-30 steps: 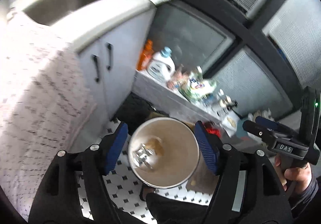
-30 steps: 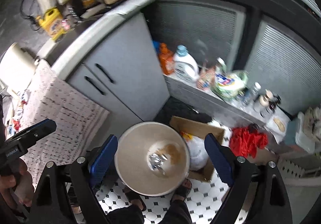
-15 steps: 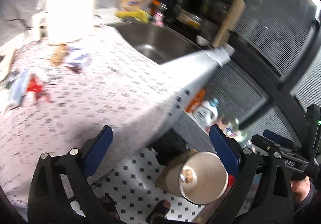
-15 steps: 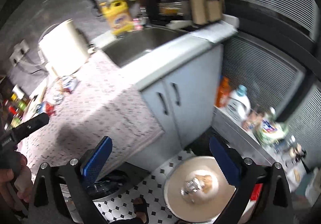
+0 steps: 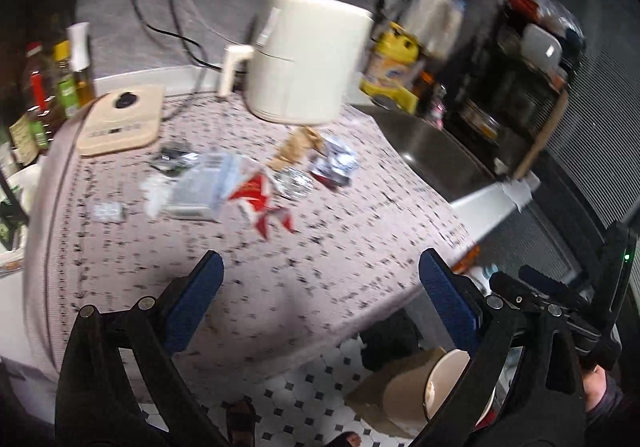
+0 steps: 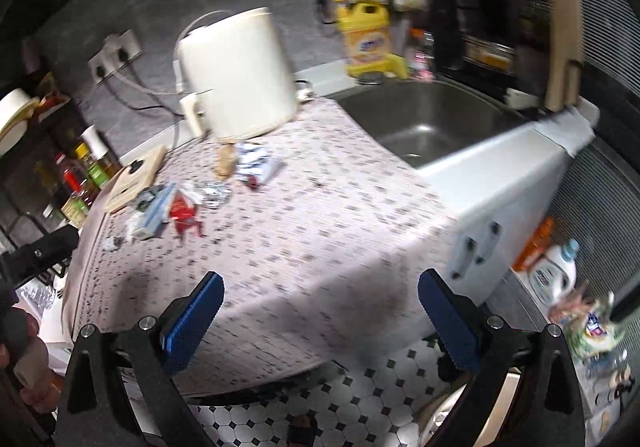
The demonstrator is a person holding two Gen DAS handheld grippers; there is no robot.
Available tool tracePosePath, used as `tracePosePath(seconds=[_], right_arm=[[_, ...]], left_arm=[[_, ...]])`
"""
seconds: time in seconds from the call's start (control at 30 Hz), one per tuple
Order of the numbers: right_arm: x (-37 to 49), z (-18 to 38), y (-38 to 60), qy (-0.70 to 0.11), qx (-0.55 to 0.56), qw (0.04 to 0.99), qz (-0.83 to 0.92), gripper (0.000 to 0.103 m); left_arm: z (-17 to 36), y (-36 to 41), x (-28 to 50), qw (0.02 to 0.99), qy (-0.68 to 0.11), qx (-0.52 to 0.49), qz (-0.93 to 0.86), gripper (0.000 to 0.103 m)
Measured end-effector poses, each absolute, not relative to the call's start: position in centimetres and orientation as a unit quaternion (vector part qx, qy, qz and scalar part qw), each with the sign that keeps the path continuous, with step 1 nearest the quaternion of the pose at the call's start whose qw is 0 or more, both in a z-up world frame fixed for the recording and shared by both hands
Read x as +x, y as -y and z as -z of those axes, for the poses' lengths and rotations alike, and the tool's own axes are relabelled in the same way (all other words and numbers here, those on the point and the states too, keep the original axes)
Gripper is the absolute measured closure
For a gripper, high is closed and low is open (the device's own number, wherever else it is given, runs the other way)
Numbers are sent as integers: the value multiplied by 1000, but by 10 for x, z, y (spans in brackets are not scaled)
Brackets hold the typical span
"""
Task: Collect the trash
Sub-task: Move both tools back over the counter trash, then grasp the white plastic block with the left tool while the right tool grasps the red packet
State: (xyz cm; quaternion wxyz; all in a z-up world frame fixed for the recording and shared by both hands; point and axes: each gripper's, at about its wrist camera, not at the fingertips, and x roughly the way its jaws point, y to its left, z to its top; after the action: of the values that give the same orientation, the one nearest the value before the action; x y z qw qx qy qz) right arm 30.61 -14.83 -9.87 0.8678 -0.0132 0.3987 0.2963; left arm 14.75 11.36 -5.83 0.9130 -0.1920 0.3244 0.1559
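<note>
1. Left gripper point(image 5: 320, 295): fingers spread wide, nothing between them, above the patterned tablecloth point(image 5: 280, 267).
2. Right gripper point(image 6: 320, 311): also spread wide, holding nothing.
3. Trash on the cloth at 12 o'clock from the left gripper: red wrapper point(image 5: 260, 203), foil ball point(image 5: 294, 183), crumpled packet point(image 5: 334, 163), brown scrap point(image 5: 296, 145), clear bag point(image 5: 200, 187).
4. Bin point(image 5: 444, 383) on the floor at 5 o'clock; contents too hidden to tell.
5. Sink point(image 6: 432, 123) at 1 o'clock in the right view, basin bare; white appliance point(image 6: 236, 75) just behind the trash.

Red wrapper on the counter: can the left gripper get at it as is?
Probably yes. The left gripper is open and empty, and only bare tablecloth lies between it and the red wrapper.
</note>
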Motion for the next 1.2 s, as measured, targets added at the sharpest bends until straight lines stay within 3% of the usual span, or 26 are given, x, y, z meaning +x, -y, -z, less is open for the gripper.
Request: tracePosePath(seconds=[0.67, 1.2], right_arm=[[294, 90, 12, -382, -42, 854, -351, 8], [290, 129, -38, -419, -51, 841, -338, 8]], left_arm=[[54, -226, 72, 898, -243, -220, -293, 6], [112, -298, 106, 894, -319, -219, -224, 6]])
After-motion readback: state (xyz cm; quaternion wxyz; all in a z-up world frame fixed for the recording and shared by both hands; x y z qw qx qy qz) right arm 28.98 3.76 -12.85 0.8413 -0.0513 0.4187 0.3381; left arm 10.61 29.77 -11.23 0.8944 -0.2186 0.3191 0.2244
